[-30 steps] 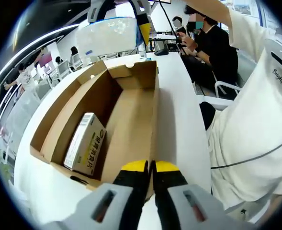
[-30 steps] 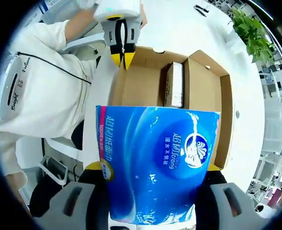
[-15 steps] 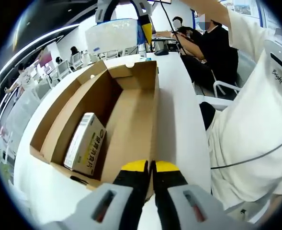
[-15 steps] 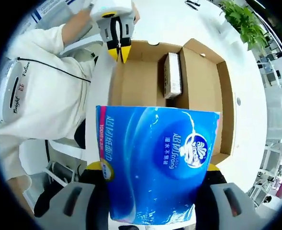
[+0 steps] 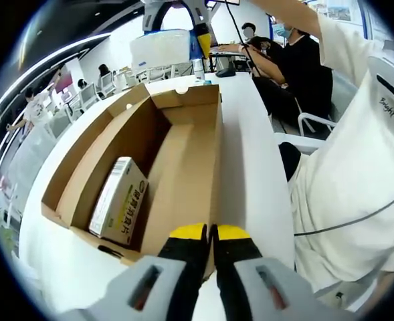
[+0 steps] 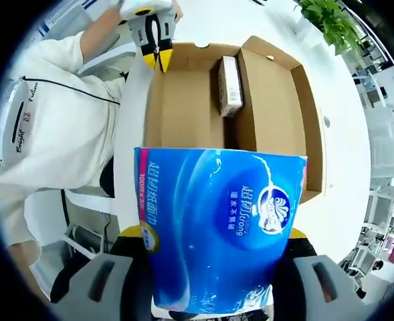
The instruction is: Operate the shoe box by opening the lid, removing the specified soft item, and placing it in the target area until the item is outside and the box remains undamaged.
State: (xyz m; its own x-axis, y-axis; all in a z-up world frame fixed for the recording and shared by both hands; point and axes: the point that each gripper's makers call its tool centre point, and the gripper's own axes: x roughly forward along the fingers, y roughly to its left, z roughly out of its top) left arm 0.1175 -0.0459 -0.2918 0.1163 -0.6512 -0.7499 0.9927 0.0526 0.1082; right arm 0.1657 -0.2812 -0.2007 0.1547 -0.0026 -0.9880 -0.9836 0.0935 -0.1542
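Tissue pack point(image 6: 217, 231), clamped in the right claw point(image 6: 213, 267), has risen higher above the shoe box point(image 6: 263, 114); left claw point(image 5: 210, 234) stays shut on the wall.

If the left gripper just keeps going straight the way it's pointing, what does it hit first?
The left gripper is shut at the near right wall of the open shoe box. Going straight on it would run along that wall's top edge towards the far end; whether it is gripping the wall can't be told.
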